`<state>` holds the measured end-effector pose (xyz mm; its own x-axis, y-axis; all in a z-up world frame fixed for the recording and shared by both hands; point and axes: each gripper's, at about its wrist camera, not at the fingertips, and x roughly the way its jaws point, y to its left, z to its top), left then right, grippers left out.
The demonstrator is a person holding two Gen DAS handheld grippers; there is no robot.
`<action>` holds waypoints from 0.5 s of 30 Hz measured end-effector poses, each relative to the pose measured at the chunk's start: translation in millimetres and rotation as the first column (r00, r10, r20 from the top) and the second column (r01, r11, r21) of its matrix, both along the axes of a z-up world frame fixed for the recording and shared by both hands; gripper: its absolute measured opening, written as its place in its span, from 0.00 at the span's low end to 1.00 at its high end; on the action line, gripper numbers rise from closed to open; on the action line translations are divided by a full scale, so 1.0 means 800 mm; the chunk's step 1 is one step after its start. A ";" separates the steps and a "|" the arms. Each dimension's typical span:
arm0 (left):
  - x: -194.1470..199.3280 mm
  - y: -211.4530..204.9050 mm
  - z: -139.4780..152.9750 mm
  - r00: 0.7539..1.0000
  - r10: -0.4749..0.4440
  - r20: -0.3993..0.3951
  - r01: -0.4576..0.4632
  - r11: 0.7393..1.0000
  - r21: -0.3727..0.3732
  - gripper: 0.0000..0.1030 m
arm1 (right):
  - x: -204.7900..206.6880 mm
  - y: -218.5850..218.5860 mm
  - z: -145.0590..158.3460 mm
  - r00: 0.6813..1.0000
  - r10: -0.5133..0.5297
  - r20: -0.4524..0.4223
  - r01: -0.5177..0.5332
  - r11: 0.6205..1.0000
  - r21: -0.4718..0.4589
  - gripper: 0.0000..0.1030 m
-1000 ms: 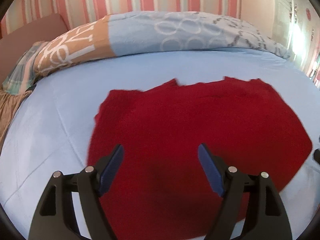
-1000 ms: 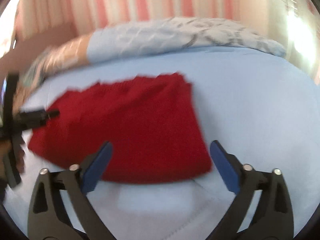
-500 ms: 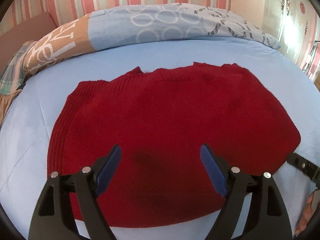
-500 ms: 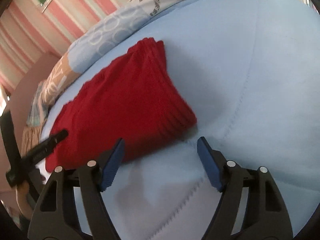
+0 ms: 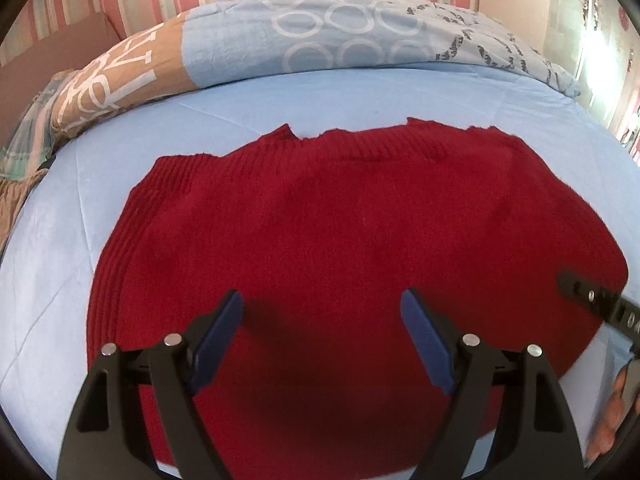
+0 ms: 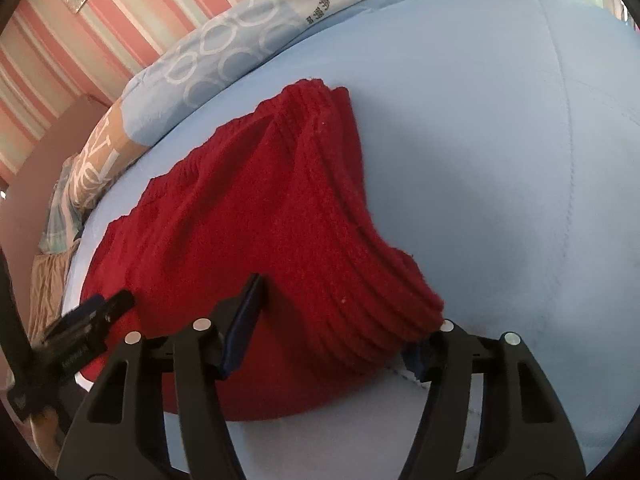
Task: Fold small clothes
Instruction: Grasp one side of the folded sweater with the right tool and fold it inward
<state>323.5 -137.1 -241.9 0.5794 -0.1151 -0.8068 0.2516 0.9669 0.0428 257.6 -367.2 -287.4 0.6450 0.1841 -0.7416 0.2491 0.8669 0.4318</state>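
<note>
Red knit sweater [image 5: 344, 240] soft, limp, grippy; take near-right ribbed corner. Right gripper [image 6: 336, 320] wide astride it, probably touching. Left gripper [image 5: 322, 332] wide, empty.

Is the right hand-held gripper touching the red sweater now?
Touching. In the right wrist view the red sweater's ribbed corner lies between the open fingers of the right hand-held gripper and covers its right fingertip.

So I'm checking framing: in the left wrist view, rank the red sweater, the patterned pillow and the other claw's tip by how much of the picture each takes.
1. red sweater
2. patterned pillow
3. right claw, only its tip showing
</note>
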 end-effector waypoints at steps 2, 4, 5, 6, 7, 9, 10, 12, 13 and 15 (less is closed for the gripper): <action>0.010 0.001 0.000 1.000 0.013 -0.002 -0.013 1.000 -0.001 0.80 | -0.005 -0.003 0.000 1.000 -0.011 0.015 0.011 1.000 0.011 0.50; 0.017 0.001 -0.001 1.000 0.020 -0.014 -0.020 1.000 -0.013 0.80 | -0.011 -0.003 0.001 0.999 -0.007 0.042 0.007 1.000 0.007 0.41; 0.021 0.001 -0.002 0.999 0.025 -0.022 -0.025 0.999 -0.022 0.80 | -0.012 -0.001 0.002 0.999 0.000 0.053 0.000 1.000 -0.010 0.37; 0.023 0.002 -0.003 0.999 0.027 -0.027 -0.028 0.999 -0.022 0.80 | -0.012 0.003 0.003 0.998 0.009 0.060 -0.007 1.000 -0.031 0.36; 0.025 0.001 -0.005 0.999 0.030 -0.032 -0.030 0.999 -0.022 0.80 | -0.010 0.005 0.002 0.998 0.010 0.059 -0.008 0.999 -0.041 0.35; 0.026 0.000 -0.008 0.999 0.034 -0.036 -0.035 0.999 -0.018 0.81 | -0.008 0.008 0.003 0.998 0.011 0.067 -0.007 0.999 -0.050 0.27; 0.027 0.000 -0.009 0.999 0.036 -0.038 -0.037 0.999 -0.016 0.81 | -0.008 0.013 0.007 0.997 0.019 0.074 -0.014 0.997 -0.073 0.25; 0.027 0.000 -0.012 0.998 0.041 -0.043 -0.041 0.999 -0.015 0.81 | -0.011 0.028 0.017 0.994 0.047 0.100 -0.031 0.987 -0.158 0.20; 0.027 0.000 -0.013 0.998 0.042 -0.044 -0.043 0.999 -0.015 0.82 | -0.013 0.034 0.021 0.992 0.057 0.110 -0.034 0.980 -0.195 0.20; 0.028 -0.001 -0.015 0.998 0.043 -0.042 -0.043 0.999 -0.007 0.83 | -0.016 0.042 0.024 0.990 0.068 0.120 -0.039 0.972 -0.234 0.18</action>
<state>345.6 -138.1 -254.2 0.5497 -0.0971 -0.8297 0.2110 0.9772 0.0254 245.2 -333.6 -268.3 0.7302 0.0547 -0.6811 0.1559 0.9572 0.2439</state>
